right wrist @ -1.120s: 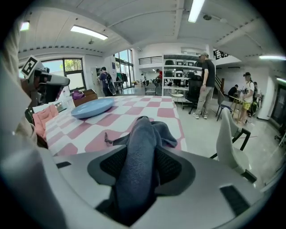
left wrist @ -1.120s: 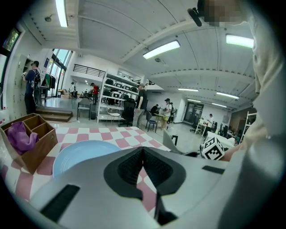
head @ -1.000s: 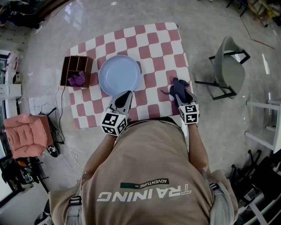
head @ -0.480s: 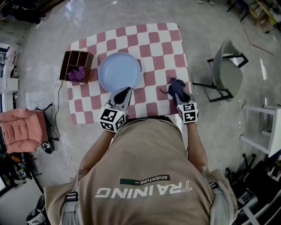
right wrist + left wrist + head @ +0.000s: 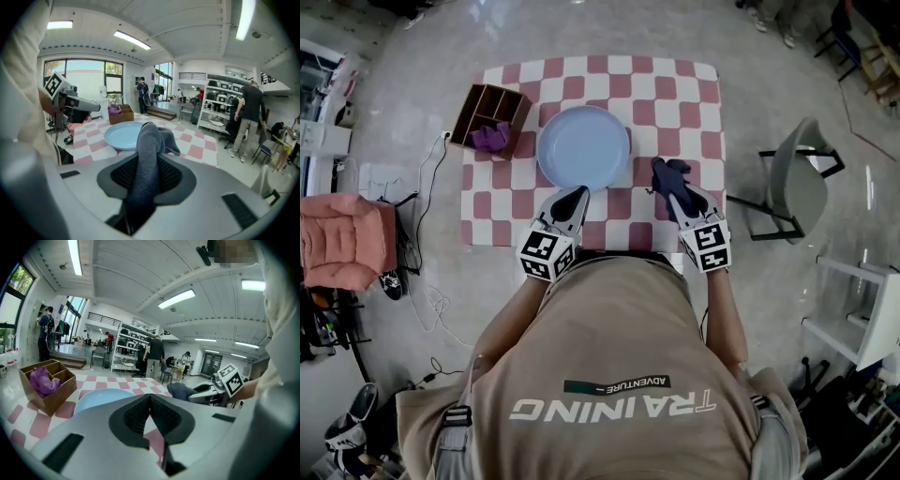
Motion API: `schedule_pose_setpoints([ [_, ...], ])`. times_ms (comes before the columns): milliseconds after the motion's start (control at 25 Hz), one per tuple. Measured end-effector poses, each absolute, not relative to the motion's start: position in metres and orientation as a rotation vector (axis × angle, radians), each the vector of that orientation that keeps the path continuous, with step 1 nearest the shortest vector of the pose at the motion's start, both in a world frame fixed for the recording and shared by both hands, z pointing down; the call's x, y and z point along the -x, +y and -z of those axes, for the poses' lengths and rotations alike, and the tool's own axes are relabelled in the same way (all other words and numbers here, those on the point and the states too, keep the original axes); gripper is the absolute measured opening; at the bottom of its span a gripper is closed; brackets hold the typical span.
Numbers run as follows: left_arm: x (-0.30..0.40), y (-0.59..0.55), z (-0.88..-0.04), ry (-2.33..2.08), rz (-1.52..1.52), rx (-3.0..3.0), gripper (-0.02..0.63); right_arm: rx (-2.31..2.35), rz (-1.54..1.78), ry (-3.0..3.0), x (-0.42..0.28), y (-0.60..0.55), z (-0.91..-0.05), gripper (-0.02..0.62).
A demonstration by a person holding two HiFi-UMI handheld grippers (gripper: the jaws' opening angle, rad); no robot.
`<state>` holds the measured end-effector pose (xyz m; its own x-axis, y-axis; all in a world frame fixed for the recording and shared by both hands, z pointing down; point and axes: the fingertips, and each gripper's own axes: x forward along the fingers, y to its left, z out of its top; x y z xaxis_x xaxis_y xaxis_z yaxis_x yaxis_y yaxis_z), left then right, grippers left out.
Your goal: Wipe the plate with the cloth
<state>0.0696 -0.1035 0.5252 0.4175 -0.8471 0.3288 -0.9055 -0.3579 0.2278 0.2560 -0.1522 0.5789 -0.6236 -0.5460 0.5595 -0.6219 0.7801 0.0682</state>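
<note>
A pale blue plate [image 5: 583, 147] lies on the red-and-white checked table [image 5: 675, 94]. My right gripper [image 5: 668, 186] is shut on a dark blue cloth [image 5: 667, 172] and holds it off the table, just right of the plate. Its jaws have just been closing with the cloth between them. In the right gripper view the cloth [image 5: 150, 140] runs up between the pads and flops over the tips, with the plate [image 5: 123, 135] beyond. My left gripper [image 5: 577, 195] hovers at the plate's near rim, shut and holding nothing; in its own view the left gripper [image 5: 150, 398] shows the pads meeting at the tips.
A wooden compartment box [image 5: 492, 117] with a purple cloth [image 5: 492, 139] stands left of the plate. A grey chair [image 5: 802, 169] is right of the table, a pink cushioned seat [image 5: 342, 239] at the left and white shelving [image 5: 862, 309] at the right.
My right gripper has closed on the dark cloth, lifted it off the table and carried it toward the plate. The left gripper has edged toward the plate's rim.
</note>
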Motion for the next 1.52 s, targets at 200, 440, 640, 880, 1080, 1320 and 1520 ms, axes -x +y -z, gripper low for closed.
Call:
schedule_pose_setpoints([
  [200, -0.035, -0.092, -0.525, -1.587, -0.149, -2.234, 0.012, -0.655, -0.106, -2.493, -0.175, -0.144, -0.563, 0.115],
  [440, 0.009, -0.084, -0.522, -1.603, -0.123, -2.208, 0.012, -0.495, -0.054, -2.529, -0.088, -0.135, -0.547, 0.115],
  [640, 0.048, -0.086, -0.520, -1.606, -0.097, -2.200, 0.012, -0.429, -0.034, -2.478, -0.040, -0.134, -0.562, 0.115],
  [880, 0.101, -0.086, -0.519, -1.584, -0.077, -2.229, 0.012, -0.464, -0.101, -2.353, -0.011, -0.143, -0.606, 0.115],
  [1080, 0.132, -0.090, -0.535, -1.520, -0.120, -2.256, 0.012, -0.486, -0.149, -2.248, 0.002, -0.144, -0.636, 0.115],
  [1320, 0.138, -0.100, -0.536, -1.500, -0.105, -2.262, 0.012, -0.423, -0.170, -2.151, 0.006, -0.139, -0.665, 0.115],
  [1520, 0.133, -0.107, -0.538, -1.536, -0.098, -2.233, 0.012, -0.326, -0.159, -2.121, 0.009, -0.137, -0.681, 0.115],
])
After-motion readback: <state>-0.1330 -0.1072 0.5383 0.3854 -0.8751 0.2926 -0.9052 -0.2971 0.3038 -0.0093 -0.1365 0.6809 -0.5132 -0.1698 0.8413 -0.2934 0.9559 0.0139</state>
